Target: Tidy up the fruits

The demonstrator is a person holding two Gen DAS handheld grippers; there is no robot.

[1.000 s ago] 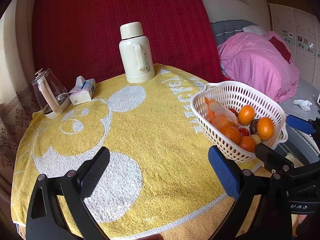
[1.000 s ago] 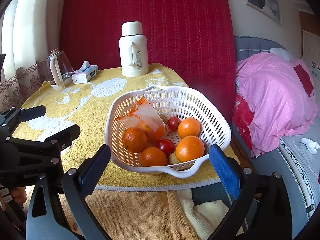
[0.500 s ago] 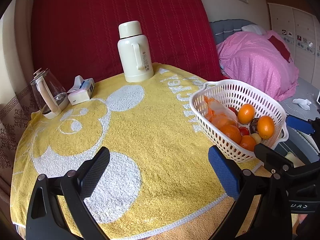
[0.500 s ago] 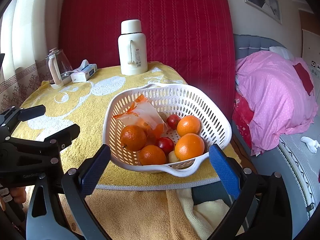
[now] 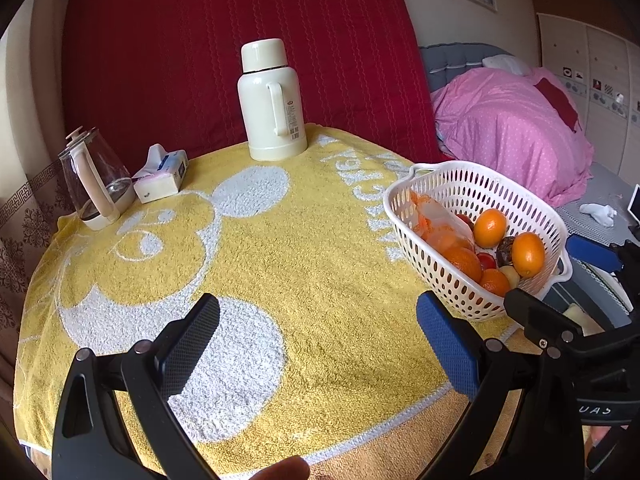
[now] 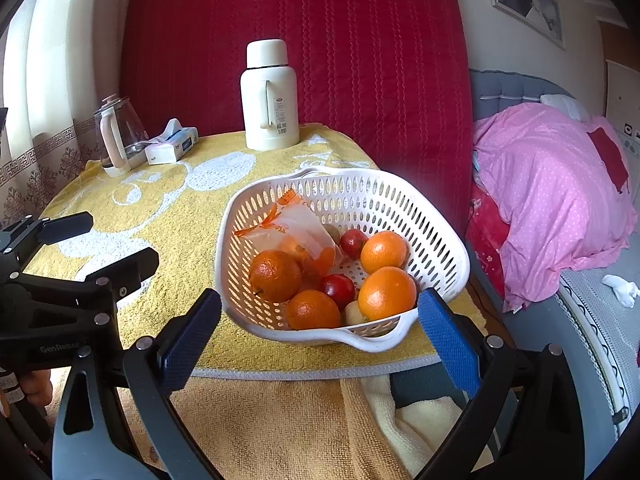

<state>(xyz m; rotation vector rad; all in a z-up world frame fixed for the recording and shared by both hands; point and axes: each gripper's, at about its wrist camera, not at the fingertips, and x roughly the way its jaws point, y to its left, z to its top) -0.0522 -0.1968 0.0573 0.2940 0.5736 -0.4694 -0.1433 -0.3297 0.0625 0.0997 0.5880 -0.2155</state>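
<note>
Showing Both Grippers Open Before the Fruit Basket

Facing the table, the left gripper [image 5: 318, 328] hovered over the yellow towel [image 5: 280, 248], its fingers spread wide and holding nothing. The right gripper [image 6: 320, 328] was likewise released and empty, its two blue pads standing just beside the near rim of the white perforated basket [image 6: 436, 216], one to either side, without clear contact. The basket rested on the towel at the table's near right edge, with the left gripper to its left.

Inside the basket lay four oranges [image 6: 275, 276], two small red fruits [image 6: 338, 286], a pale round fruit [image 6: 354, 314] at the near wall, and a clear plastic bag with orange print [image 6: 298, 228] leaning against the left wall. In the left wrist view a dark fruit [image 5: 505, 248] was also visible among the oranges.

Beyond the basket, at the far edge of the towel, a cream thermos flask [image 6: 270, 96] stood upright. To the far left of the basket sat a glass kettle [image 6: 118, 136] and, just beside it, a tissue pack [image 6: 172, 146]. A red quilted panel [image 6: 296, 40] rose behind the thermos. To the right of the basket, well apart, lay a pink duvet [image 6: 548, 200] on a bed.
</note>
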